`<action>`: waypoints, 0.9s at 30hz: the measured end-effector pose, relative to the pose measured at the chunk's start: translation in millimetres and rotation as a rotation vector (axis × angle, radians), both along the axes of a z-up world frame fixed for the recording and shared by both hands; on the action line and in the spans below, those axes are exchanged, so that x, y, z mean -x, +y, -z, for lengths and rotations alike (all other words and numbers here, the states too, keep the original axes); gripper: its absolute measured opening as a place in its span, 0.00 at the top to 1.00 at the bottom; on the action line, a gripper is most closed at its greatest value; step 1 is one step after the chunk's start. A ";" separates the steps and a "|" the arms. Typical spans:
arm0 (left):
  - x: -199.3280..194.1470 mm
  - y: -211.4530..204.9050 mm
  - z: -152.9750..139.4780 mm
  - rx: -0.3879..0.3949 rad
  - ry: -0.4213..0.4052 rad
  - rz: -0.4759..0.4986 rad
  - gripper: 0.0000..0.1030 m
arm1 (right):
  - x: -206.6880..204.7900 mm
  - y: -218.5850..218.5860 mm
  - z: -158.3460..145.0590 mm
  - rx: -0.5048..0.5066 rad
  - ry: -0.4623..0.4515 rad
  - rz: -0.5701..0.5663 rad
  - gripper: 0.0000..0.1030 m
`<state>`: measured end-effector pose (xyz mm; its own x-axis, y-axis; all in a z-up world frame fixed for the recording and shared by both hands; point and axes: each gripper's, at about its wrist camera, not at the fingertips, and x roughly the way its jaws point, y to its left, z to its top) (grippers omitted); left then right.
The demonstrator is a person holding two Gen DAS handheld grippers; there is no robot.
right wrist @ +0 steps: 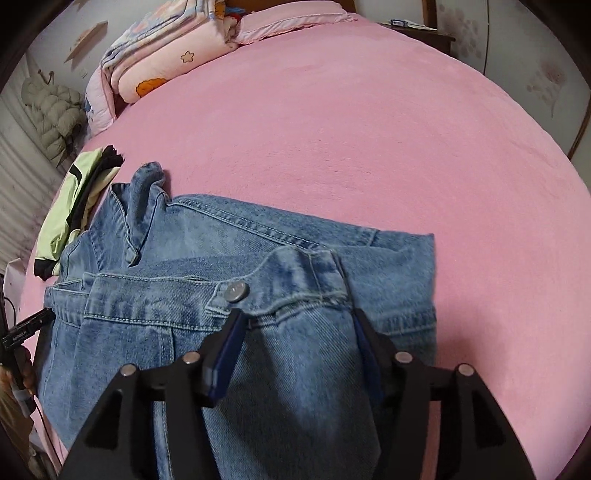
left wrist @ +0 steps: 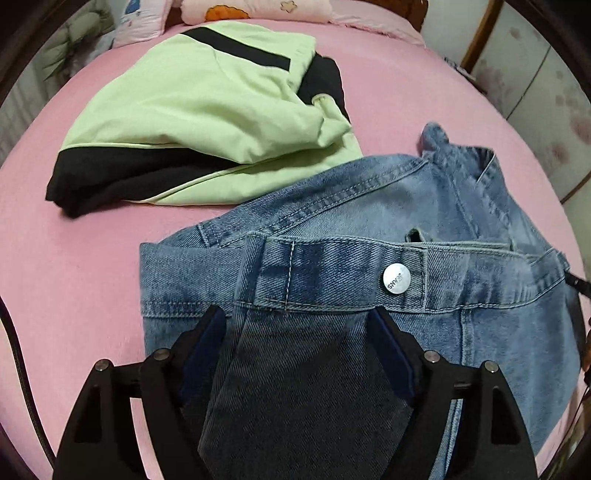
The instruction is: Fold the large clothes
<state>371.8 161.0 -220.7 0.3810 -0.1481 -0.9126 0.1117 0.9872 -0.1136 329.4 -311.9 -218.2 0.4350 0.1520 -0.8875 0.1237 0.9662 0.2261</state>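
A pair of blue jeans (left wrist: 369, 221) lies folded on the pink bed (left wrist: 74, 258), waistband and silver button (left wrist: 396, 279) towards me. My left gripper (left wrist: 295, 317) is open, its fingers (left wrist: 214, 332) straddling a raised fold of denim just below the waistband. In the right wrist view the same jeans (right wrist: 258, 240) lie on the bed (right wrist: 369, 129). My right gripper (right wrist: 297, 319) is open too, astride a denim fold near the button (right wrist: 235, 290). I cannot tell whether the pads press the cloth.
A folded light-green and black garment (left wrist: 207, 122) lies beyond the jeans to the left, also in the right wrist view (right wrist: 70, 206). A folded pink quilt (right wrist: 166, 55) and pillows sit at the head of the bed. A nightstand (right wrist: 417, 35) stands far right.
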 end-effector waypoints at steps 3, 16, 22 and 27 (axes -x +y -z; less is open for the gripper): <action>-2.8 -3.9 3.4 -0.036 0.009 0.007 0.23 | -6.7 6.1 3.8 0.017 0.004 0.001 0.37; 41.2 -31.8 -37.2 -0.285 -0.198 -0.102 0.94 | 20.9 24.3 -24.5 0.240 -0.124 0.024 0.88; 30.3 -36.2 -81.5 -0.269 -0.315 -0.183 0.94 | 30.1 20.6 -78.9 0.211 -0.288 0.073 0.88; -4.6 -34.1 -76.3 -0.232 -0.319 -0.237 0.94 | -0.4 11.9 -87.8 0.172 -0.325 0.115 0.88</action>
